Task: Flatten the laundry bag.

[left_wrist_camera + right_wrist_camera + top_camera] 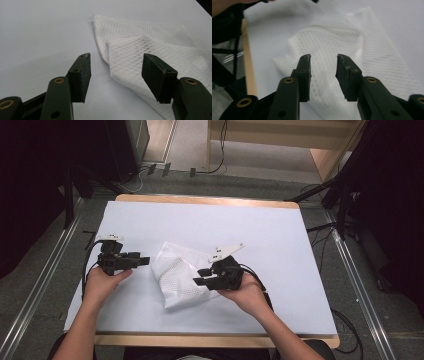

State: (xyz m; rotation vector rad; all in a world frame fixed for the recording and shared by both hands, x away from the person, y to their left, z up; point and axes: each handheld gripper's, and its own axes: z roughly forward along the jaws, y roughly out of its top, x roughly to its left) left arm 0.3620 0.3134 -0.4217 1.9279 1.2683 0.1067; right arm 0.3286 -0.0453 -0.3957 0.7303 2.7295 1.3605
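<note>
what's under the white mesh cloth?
The white mesh cloth lies folded on the white table cover, a doubled flap on top. Its own lower layer shows through the mesh; anything beneath that is covered.

free: white table sheet point(280, 235) all round | obstacle: folded mesh cloth point(177, 277) mid-table

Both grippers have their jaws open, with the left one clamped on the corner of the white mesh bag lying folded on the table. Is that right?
Not quite. The left gripper holds nothing: the left gripper view shows its jaws apart, empty, short of the white mesh bag. The right gripper is open too, above the bag folded on the table.
</note>
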